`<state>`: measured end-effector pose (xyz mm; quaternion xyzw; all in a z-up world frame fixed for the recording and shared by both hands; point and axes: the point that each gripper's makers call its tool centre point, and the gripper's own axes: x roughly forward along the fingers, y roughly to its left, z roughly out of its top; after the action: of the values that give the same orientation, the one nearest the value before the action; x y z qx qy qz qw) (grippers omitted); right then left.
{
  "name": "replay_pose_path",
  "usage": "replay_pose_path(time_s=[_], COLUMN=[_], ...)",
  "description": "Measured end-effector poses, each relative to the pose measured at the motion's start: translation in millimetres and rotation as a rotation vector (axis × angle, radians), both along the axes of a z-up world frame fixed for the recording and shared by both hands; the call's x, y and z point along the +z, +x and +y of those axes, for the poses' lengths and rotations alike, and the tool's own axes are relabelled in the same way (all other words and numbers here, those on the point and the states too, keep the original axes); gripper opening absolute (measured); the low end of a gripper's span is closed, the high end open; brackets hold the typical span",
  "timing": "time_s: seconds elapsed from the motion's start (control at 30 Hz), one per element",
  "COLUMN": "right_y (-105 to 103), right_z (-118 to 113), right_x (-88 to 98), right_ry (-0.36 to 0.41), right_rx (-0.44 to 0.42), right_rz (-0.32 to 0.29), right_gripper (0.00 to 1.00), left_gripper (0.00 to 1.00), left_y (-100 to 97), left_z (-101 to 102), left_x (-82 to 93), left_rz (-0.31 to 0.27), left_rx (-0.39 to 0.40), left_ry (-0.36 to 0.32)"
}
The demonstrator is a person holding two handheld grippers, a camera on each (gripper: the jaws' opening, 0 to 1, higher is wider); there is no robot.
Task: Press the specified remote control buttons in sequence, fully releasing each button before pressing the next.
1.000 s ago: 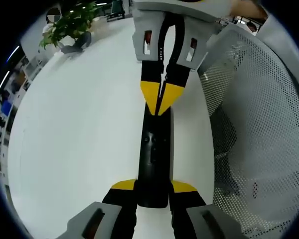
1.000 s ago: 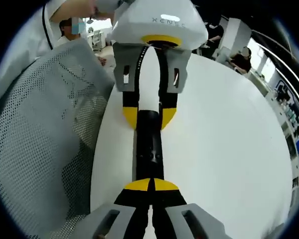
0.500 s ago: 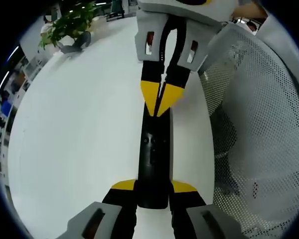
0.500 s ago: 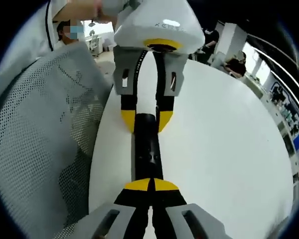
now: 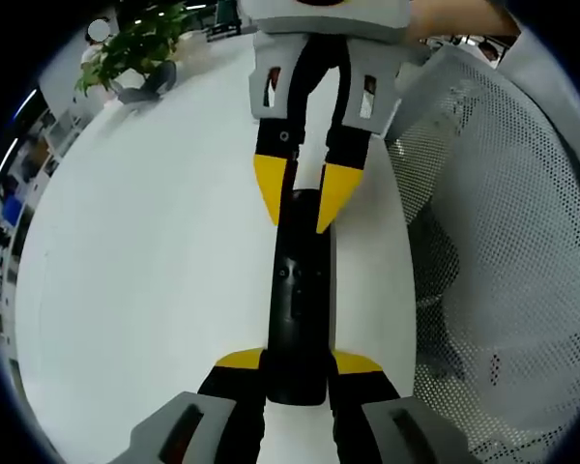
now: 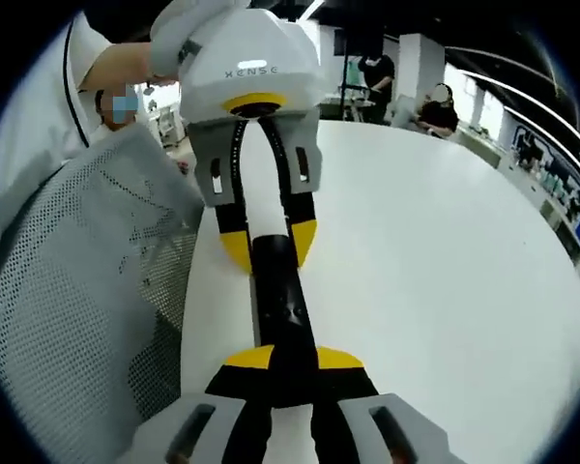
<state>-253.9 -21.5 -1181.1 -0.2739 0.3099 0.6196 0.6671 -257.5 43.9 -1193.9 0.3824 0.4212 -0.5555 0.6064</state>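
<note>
I hold the black remote control (image 5: 298, 309) by its near end, my left gripper (image 5: 297, 372) pinching it to steady it over the white table (image 5: 145, 280). My right gripper (image 5: 298, 203) has its yellow tips spread astride the far end, probably released between presses. A mesh chair back (image 5: 503, 242) stands beside the table.

Black remote (image 6: 282, 309) on white table (image 6: 445, 251) — left gripper (image 6: 268, 246) clamps far end.

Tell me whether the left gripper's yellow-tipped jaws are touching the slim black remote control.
Touching. In the left gripper view, the left gripper clamps the near end of the black remote control, both yellow tips pressed against its sides.
</note>
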Motion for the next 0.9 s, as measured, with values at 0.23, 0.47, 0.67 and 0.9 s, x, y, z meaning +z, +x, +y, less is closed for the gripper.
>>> replay_pose_path(time_s=[0.23,0.47,0.67,0.9], right_y=[-3.3,-2.0,-2.4,-1.0], right_z=[1.4,4.0,7.3,6.5], right_x=[-2.3,-4.8,-6.5,-2.5], right_ry=[-0.042,-0.142,-0.212,-0.016], right_rx=[0.103,0.130,0.144,0.038], right_rz=[-0.047,-0.014,-0.018,-0.010], right_gripper=[0.09,0.08,0.08,0.09], left_gripper=[0.24,0.24,0.24,0.24], left_y=[0.2,0.4,0.2,0.1], left_z=[-0.1,-0.3,0.8,0.6], left_x=[0.0,-0.2,0.0,0.0], left_rz=[-0.002,-0.004,-0.007,-0.008], left_rx=[0.006,0.004,0.007,0.016], left_ry=[-0.024,-0.020,-0.048,-0.078])
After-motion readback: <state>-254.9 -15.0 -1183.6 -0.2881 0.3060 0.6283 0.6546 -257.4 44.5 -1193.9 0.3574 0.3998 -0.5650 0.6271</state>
